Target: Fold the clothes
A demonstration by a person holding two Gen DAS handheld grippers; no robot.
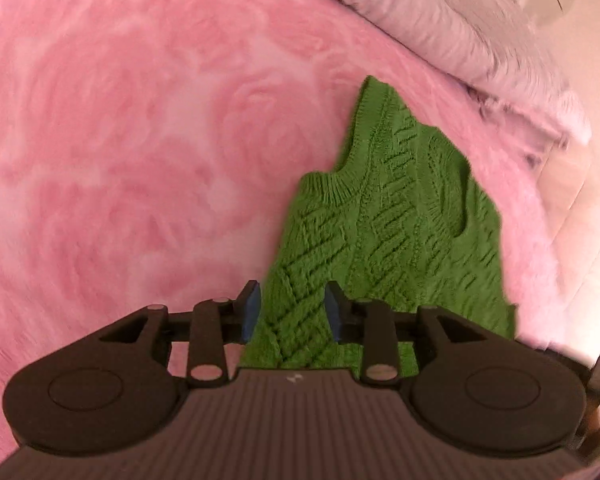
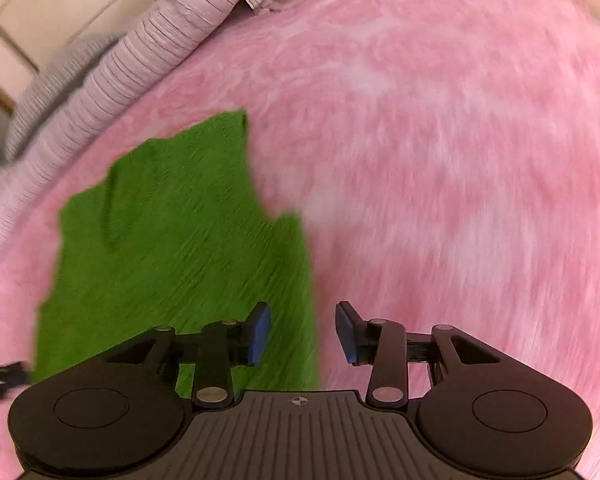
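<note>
I am looking down on a fluffy pink blanket (image 1: 120, 140) that is filling most of both views, with a ribbed pale lilac bolster (image 2: 112, 76) running along its far edge. On it a green cable-knit vest (image 1: 388, 216) is lying flat, seemingly already folded lengthwise, its neckline and one armhole showing and its shoulder end pointing away from me.

Judging from that, I am sitting between folds: the fabric is resting on the blanket and nothing is being carried. The next move, I think, is calling for both grippers to take the near end of the vest and bring it up toward the shoulders, which means dropping lower and closing on knit rather than on blanket pile.

My left gripper (image 1: 293, 312) is hanging over the vest's left edge with its jaws standing apart; green knit is showing between the blue pads (image 1: 252, 312), but they are not pressing on it. My right gripper (image 2: 303, 332) is likewise released and empty, straddling the vest's right edge: its left pad is sitting over green, its right pad over pink. The right wrist view is smeared, so finer detail there is escaping me.
</note>
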